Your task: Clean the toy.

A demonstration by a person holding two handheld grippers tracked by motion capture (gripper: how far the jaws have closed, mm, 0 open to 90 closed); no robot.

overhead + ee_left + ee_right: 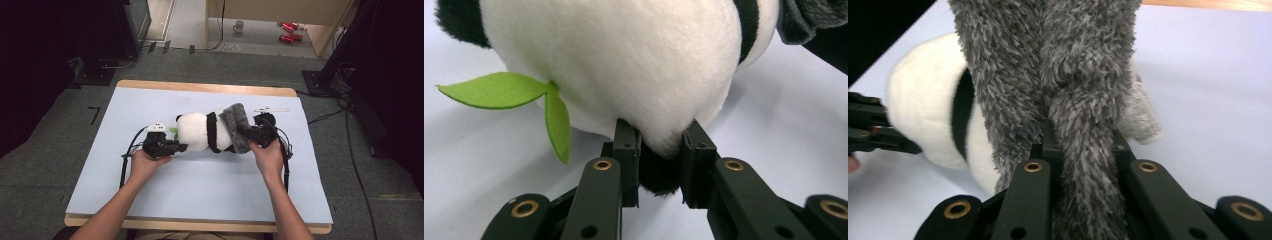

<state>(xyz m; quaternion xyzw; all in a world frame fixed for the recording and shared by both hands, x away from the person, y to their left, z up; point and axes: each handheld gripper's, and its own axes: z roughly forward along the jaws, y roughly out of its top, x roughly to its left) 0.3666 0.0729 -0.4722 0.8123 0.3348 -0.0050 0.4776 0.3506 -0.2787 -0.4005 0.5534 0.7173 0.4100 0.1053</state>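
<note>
Fingers (626, 150) of the left gripper (167, 146) are pinching a fold of white plush at the head end of the panda toy (197, 131), with fur bulging between the two closed pads; fingers (1120, 150) of the right gripper (257, 134) are clamping a bunched strip of the grey fuzzy cloth (237, 126) that is wrapping the toy's other end. The panda is lying on its side near the middle of the tabletop (200, 185), its long axis running left to right between the two grippers, so each hand is working the end nearest it. The grey cloth, seemingly a small garment or cap, is sitting over the right end of the body, just past the black band (212, 132), and the right fingers are facing along that same axis. Judging from this, the coming move is a pull or push of the cloth along the body while the left gripper is anchoring the toy against it; the two grips need to stay in line with the axis or the plush will twist. A green felt leaf (519, 95) is sticking out beside the left fingers but is staying outside the grip. A thin white stick-like piece (271, 109) is lying on the tabletop just behind the right gripper, apart from the toy and not blocking anything. Cables trailing from both grippers are looping toward the person's forearms, clear of the work.
</note>
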